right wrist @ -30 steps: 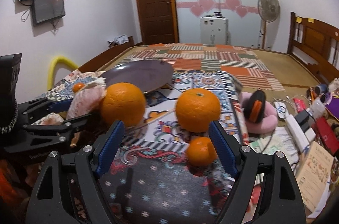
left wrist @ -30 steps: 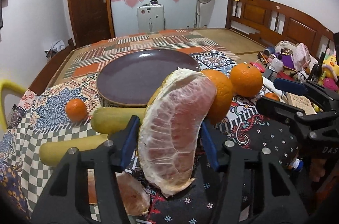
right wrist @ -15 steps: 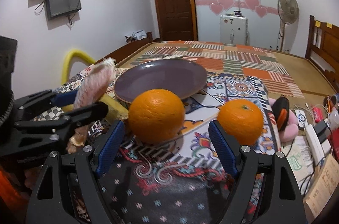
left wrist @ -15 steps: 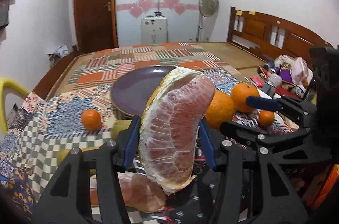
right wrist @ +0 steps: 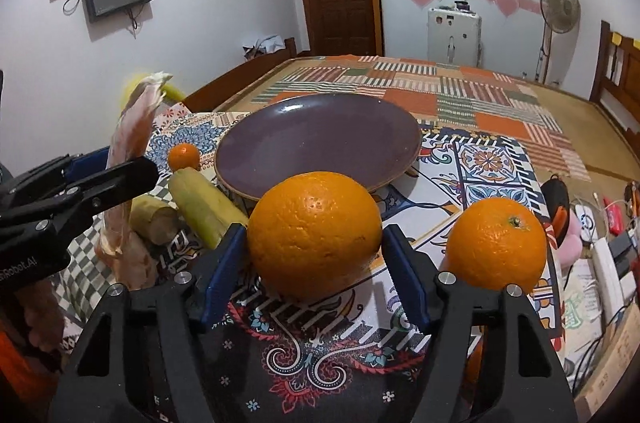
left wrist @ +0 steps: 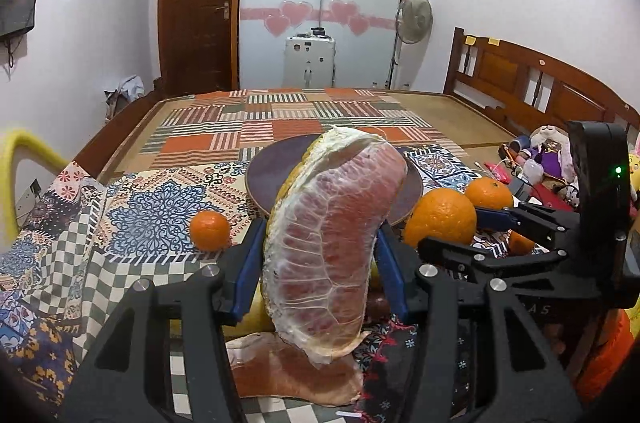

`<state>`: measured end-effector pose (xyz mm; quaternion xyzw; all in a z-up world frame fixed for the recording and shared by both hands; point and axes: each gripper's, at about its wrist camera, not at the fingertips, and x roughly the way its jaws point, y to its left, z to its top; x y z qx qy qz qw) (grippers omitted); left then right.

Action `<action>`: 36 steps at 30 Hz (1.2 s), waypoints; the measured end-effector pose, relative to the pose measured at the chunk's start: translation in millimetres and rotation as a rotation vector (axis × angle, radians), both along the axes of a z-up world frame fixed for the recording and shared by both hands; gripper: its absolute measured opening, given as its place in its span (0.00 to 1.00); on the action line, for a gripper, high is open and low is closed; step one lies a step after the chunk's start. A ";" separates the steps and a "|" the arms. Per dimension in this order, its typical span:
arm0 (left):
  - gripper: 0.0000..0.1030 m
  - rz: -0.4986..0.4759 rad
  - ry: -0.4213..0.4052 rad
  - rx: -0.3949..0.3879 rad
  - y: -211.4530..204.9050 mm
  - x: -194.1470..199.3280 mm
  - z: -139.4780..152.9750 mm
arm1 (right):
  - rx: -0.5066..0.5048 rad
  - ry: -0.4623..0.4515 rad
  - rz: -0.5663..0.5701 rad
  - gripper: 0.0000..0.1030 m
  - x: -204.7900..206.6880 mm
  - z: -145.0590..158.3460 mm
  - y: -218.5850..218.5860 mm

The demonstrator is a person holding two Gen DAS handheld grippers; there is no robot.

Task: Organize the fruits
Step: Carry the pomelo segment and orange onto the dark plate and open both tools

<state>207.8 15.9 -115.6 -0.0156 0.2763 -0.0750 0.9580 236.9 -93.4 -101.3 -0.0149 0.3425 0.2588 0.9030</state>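
Observation:
My left gripper [left wrist: 320, 263] is shut on a peeled pink pomelo wedge [left wrist: 332, 243] and holds it upright above the cloth, in front of the purple plate [left wrist: 264, 179]. Another pomelo piece [left wrist: 296, 379] lies below it. My right gripper [right wrist: 314, 259] has a large orange [right wrist: 314, 235] between its blue pads [right wrist: 224, 263]; the orange rests on the cloth just before the plate [right wrist: 320, 139]. A second orange [right wrist: 496, 243] sits to its right. A small tangerine [right wrist: 183, 156] lies left of the plate.
Two yellow-green banana-like fruits [right wrist: 204, 207] lie left of the plate. Clutter of toys, cables and papers [right wrist: 600, 247] fills the right side. A yellow chair back [left wrist: 20, 159] stands at the left. The patterned bedspread [right wrist: 440, 91] stretches behind the plate.
Both grippers have risen and moved toward the plate. The right gripper has shifted left from between the oranges and closed in around the large orange. The left still holds the wedge.

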 end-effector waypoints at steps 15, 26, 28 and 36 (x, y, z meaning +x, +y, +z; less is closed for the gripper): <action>0.51 0.024 -0.040 0.018 6.3 3.7 34.8 | 0.016 -0.066 -0.031 0.62 -6.1 28.5 -5.9; 0.51 0.006 -0.099 0.099 -0.8 24.8 69.5 | 0.004 -0.165 -0.063 0.62 9.4 61.3 -8.7; 0.51 0.008 -0.103 0.095 -0.5 30.6 73.1 | -0.001 -0.180 -0.070 0.62 13.6 64.6 -7.9; 0.51 0.013 -0.084 0.073 3.2 58.8 78.9 | -0.014 -0.208 -0.082 0.62 39.8 74.2 -1.2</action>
